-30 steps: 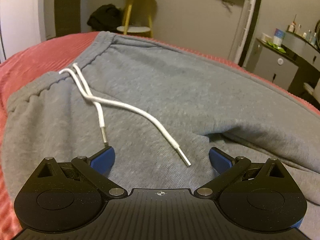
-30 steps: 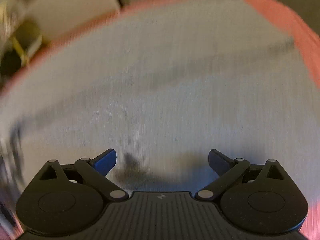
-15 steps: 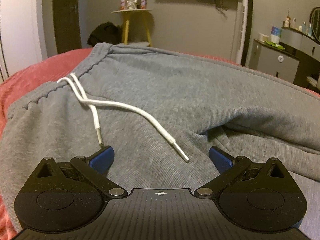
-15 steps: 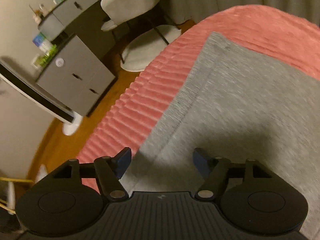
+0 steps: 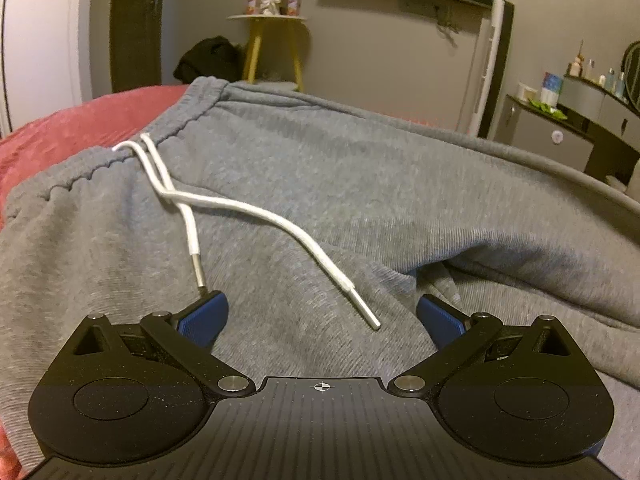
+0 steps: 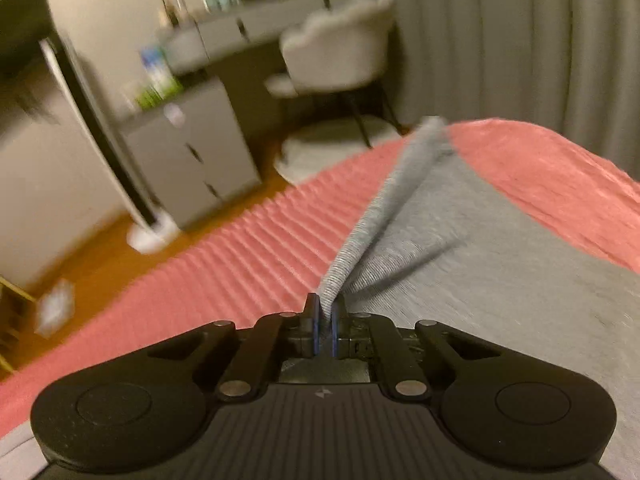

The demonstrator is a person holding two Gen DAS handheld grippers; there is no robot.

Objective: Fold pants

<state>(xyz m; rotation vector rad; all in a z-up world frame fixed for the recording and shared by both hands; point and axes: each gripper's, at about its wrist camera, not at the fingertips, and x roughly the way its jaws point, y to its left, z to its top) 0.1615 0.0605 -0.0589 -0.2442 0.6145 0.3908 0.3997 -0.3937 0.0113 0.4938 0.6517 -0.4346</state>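
Right gripper [image 6: 325,312] just clamped onto ribbed hem of grey sweatpants [image 6: 460,264]. Left gripper [image 5: 322,314] spread wide above waist (white drawstring [image 5: 248,216] ahead). No fold made yet.

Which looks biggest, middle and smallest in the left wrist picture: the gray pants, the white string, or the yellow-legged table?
1. Gray pants, filling most of the picture.
2. White string.
3. Yellow-legged table. It sits far off by the wall, so it may only look smaller than the string.
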